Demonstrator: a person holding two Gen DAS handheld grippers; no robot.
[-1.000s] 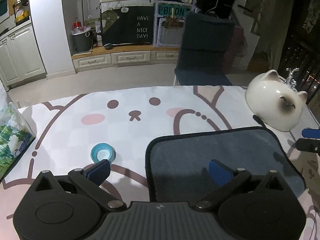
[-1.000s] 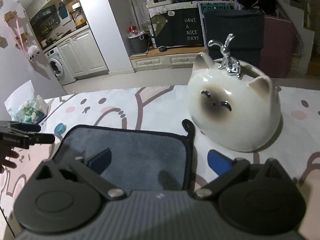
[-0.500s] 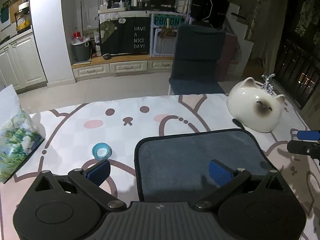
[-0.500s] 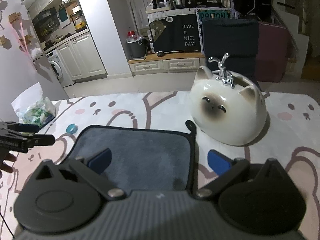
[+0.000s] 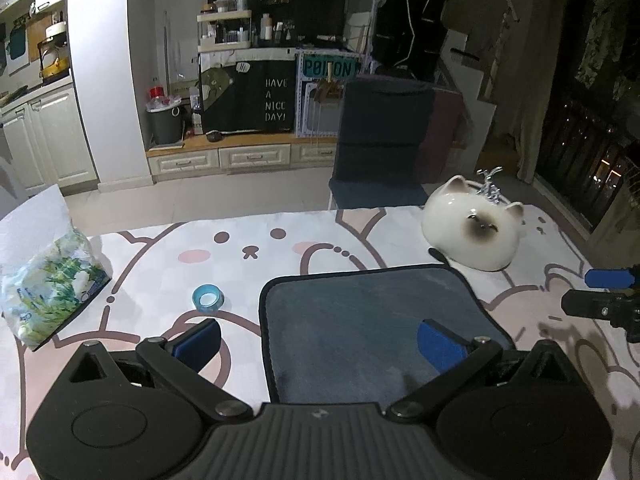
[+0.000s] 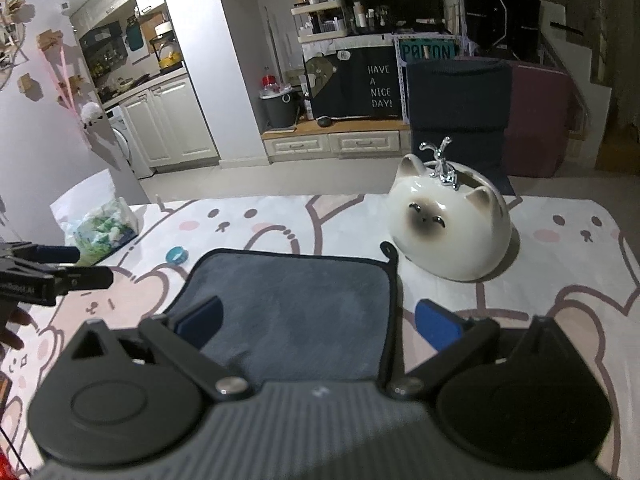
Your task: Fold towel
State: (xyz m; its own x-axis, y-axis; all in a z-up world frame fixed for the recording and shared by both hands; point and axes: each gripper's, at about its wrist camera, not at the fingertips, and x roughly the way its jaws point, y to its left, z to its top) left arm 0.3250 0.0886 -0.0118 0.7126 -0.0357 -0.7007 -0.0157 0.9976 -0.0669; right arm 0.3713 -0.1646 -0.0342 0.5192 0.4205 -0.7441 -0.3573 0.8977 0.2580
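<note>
A grey towel (image 5: pixel 368 320) with a dark border lies flat on the table, folded into a squarish shape; it also shows in the right wrist view (image 6: pixel 296 304). My left gripper (image 5: pixel 318 344) is open and empty, raised above the towel's near left edge. My right gripper (image 6: pixel 318 320) is open and empty, raised above the towel's near right edge. The right gripper's fingers (image 5: pixel 600 292) show at the right edge of the left wrist view. The left gripper's fingers (image 6: pixel 52 268) show at the left edge of the right wrist view.
A white ceramic cat pot (image 5: pixel 474 232) stands just beyond the towel's far right corner, also in the right wrist view (image 6: pixel 450 228). A blue tape roll (image 5: pixel 207 298) lies left of the towel. A tissue pack (image 5: pixel 44 284) sits at the far left. The tablecloth (image 5: pixel 160 264) has a bear print.
Both grippers have pulled back and risen away from the towel, so more of the table and room shows. The towel has stayed flat.
</note>
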